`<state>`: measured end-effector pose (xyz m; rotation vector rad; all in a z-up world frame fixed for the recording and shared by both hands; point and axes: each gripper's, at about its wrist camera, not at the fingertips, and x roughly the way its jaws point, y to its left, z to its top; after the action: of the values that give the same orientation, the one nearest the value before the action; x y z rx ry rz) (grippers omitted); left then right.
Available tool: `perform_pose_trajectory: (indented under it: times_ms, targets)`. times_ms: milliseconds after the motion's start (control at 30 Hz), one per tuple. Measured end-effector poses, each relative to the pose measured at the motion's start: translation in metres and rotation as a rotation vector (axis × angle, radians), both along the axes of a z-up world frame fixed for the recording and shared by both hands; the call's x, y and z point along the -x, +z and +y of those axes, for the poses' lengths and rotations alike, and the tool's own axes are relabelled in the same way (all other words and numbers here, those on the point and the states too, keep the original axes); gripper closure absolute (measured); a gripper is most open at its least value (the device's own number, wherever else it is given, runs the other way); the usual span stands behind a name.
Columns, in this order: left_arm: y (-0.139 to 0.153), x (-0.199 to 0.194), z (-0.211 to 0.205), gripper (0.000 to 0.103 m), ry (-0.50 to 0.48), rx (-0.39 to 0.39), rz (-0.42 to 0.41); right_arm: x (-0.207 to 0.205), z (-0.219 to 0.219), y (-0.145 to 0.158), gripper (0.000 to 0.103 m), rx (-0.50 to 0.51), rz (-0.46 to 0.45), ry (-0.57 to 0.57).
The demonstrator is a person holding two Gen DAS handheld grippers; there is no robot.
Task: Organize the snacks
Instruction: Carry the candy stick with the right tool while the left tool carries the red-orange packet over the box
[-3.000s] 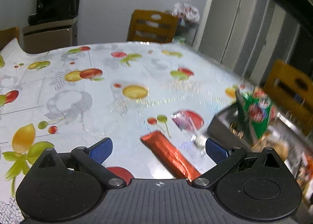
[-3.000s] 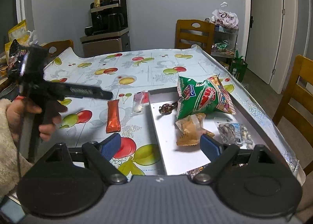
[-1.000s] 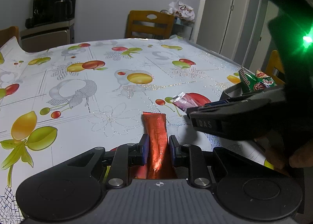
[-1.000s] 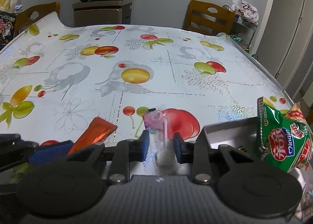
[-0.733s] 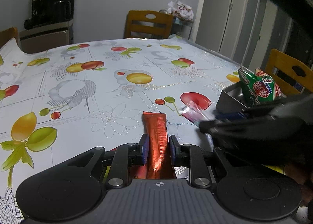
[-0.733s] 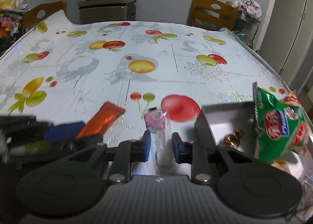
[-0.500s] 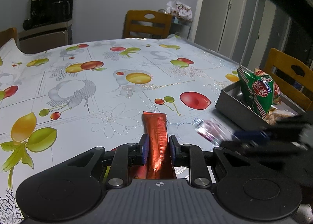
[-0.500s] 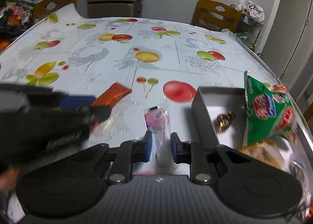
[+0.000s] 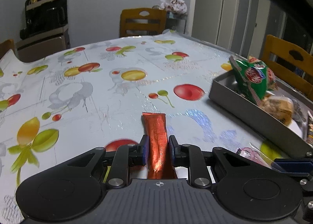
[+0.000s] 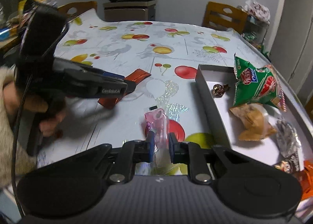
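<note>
My left gripper [image 9: 157,146] is shut on an orange-red stick packet [image 9: 157,136] and holds it just above the fruit-print tablecloth. In the right wrist view the same packet [image 10: 135,76] sticks out of the left gripper [image 10: 125,85] at the left. My right gripper [image 10: 158,143] is shut on a clear pink snack packet [image 10: 157,122]; that packet [image 9: 248,153] shows at the lower right of the left wrist view. A grey tray [image 10: 207,95] stands to the right.
The tray [image 9: 244,112] holds a green snack bag [image 10: 258,85], a brown-wrapped pastry [image 10: 254,118], a small brown candy [image 10: 220,89] and other wrapped snacks. Wooden chairs stand at the far and right table edges. A cabinet with a coffee machine stands behind.
Both grippers closed on their packets. The right gripper then lifted the pink packet and drew back toward the near edge beside the tray. The left gripper has stayed almost still.
</note>
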<state>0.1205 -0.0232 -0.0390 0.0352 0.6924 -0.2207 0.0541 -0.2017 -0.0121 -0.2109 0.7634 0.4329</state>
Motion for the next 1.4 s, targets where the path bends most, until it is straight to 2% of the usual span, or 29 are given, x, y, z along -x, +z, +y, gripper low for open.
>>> perform_pose_trajectory:
  times_ms: [100,267,400,500,600,667,700,733,800,933,1033,1200,1267,1333,1367,1400]
  targets:
    - [0.005,0.021,-0.005,0.080,-0.026,-0.026,0.001,0.014,-0.007,0.000,0.089,-0.005,0.003,0.024]
    - [0.006,0.053,-0.009,0.080,-0.056,-0.002,0.050,0.028,-0.010,-0.007,0.089,0.000,0.010,0.064]
    - [0.006,0.077,-0.020,0.080,-0.069,-0.043,0.049,0.038,-0.013,-0.009,0.089,0.000,0.020,0.095]
    - [0.007,0.092,-0.024,0.080,-0.098,-0.044,0.048,0.045,-0.020,-0.007,0.089,0.004,0.039,0.116]
    - [0.006,0.103,-0.025,0.080,-0.114,-0.045,0.054,0.055,-0.028,-0.006,0.085,0.009,0.039,0.135]
    - [0.006,0.108,-0.026,0.079,-0.114,-0.045,0.060,0.060,-0.032,-0.006,0.078,0.006,0.034,0.143]
    - [0.007,0.111,-0.026,0.077,-0.114,-0.042,0.062,0.062,-0.034,-0.007,0.069,0.004,0.032,0.147]
    - [0.007,0.113,-0.026,0.069,-0.115,-0.039,0.064,0.064,-0.035,-0.007,0.056,0.000,0.029,0.154]
    - [0.008,0.118,-0.027,0.055,-0.122,-0.032,0.064,0.069,-0.038,-0.006,0.043,-0.010,0.013,0.168]
    - [0.006,0.122,-0.028,0.040,-0.113,-0.030,0.077,0.073,-0.037,-0.004,0.041,-0.009,-0.005,0.197]
    - [0.003,0.125,-0.030,0.036,-0.108,-0.029,0.074,0.074,-0.036,-0.007,0.042,0.005,-0.006,0.203]
    - [0.001,0.123,-0.035,0.038,-0.102,-0.046,0.054,0.072,-0.036,-0.012,0.042,0.005,-0.008,0.196]
    - [0.001,0.123,-0.035,0.047,-0.098,-0.046,0.044,0.071,-0.037,-0.014,0.046,0.002,-0.015,0.183]
    - [0.002,0.122,-0.035,0.062,-0.100,-0.048,0.037,0.071,-0.037,-0.015,0.053,0.003,-0.021,0.186]
    - [0.002,0.122,-0.035,0.064,-0.100,-0.049,0.035,0.071,-0.037,-0.014,0.057,0.001,-0.021,0.190]
    - [0.003,0.122,-0.035,0.069,-0.100,-0.051,0.033,0.072,-0.036,-0.015,0.064,-0.001,-0.022,0.197]
